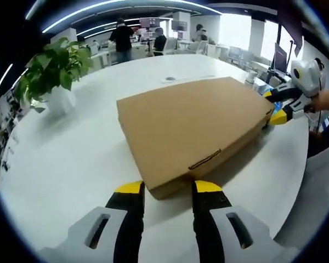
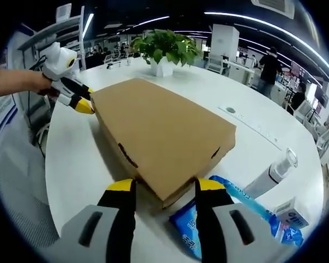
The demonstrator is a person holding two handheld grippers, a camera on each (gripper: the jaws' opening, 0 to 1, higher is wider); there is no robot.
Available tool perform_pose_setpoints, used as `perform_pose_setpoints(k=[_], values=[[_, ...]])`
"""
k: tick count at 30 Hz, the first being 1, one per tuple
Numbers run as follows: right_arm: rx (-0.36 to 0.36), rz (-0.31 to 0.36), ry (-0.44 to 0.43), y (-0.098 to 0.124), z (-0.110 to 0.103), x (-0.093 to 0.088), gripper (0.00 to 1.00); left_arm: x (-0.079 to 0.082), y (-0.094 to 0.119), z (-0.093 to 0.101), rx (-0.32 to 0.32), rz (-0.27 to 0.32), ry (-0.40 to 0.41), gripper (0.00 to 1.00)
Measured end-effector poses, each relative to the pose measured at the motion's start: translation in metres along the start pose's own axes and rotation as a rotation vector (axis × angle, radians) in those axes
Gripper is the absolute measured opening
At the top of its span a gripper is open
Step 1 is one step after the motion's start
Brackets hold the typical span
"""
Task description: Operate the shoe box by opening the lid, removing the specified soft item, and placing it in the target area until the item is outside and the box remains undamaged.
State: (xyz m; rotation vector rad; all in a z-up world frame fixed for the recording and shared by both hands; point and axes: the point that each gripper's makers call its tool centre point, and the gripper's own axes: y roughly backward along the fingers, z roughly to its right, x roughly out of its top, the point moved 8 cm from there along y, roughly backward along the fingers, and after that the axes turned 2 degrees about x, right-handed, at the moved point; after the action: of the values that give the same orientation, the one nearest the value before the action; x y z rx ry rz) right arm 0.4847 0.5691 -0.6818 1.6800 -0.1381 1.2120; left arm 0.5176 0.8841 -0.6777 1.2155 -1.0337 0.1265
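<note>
A potted plant [image 1: 54, 68] in a white pot is seen at the upper left of the left gripper view — on a white table [image 1: 66, 159]. In the right gripper view, a blue packet [image 2: 230, 216], a white spray bottle [image 2: 271, 174] and a small carton [image 2: 290, 213] are found at the lower right — people are seen standing in the office background.

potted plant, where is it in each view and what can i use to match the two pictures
Left gripper view: the potted plant stands at the upper left, beyond the cardboard shoe box.
Right gripper view: the potted plant stands at top centre, past the box's far end.
Shared landmark: the closed box on the white table, with a gripper at each end.
</note>
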Motion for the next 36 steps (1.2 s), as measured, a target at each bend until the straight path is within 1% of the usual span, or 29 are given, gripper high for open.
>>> perform_pose_setpoints(k=[2,3,4,8,14,17,23,27,31,36], values=[[-0.002,-0.007,0.008,0.002,0.0,-0.001,0.4,0.0,0.002,-0.001,0.014,0.01,-0.008,0.37],[-0.004,-0.004,0.006,0.004,0.0,-0.002,0.41,0.002,0.004,-0.002,0.029,0.028,-0.017,0.39],[-0.003,0.0,0.002,0.006,0.0,-0.003,0.42,0.002,0.006,-0.003,0.032,0.031,-0.01,0.4],[-0.018,0.02,-0.003,0.019,0.001,-0.005,0.42,0.0,0.017,-0.004,0.026,0.045,0.001,0.39],[-0.039,0.038,0.006,0.042,0.0,-0.013,0.43,-0.007,0.035,0.007,0.008,0.073,-0.014,0.4],[-0.055,0.052,-0.006,0.056,0.0,-0.018,0.45,-0.01,0.045,0.014,-0.004,0.096,-0.009,0.4],[-0.088,0.076,-0.025,0.081,0.0,-0.025,0.48,-0.016,0.063,0.03,-0.026,0.132,-0.032,0.43],[-0.112,0.089,-0.033,0.098,-0.001,-0.029,0.5,-0.018,0.073,0.035,-0.029,0.154,-0.034,0.46],[-0.13,0.085,-0.021,0.115,-0.004,-0.037,0.54,-0.02,0.084,0.04,-0.024,0.176,-0.04,0.48],[-0.162,0.102,-0.06,0.136,-0.006,-0.046,0.57,-0.02,0.099,0.047,-0.014,0.207,-0.039,0.52]])
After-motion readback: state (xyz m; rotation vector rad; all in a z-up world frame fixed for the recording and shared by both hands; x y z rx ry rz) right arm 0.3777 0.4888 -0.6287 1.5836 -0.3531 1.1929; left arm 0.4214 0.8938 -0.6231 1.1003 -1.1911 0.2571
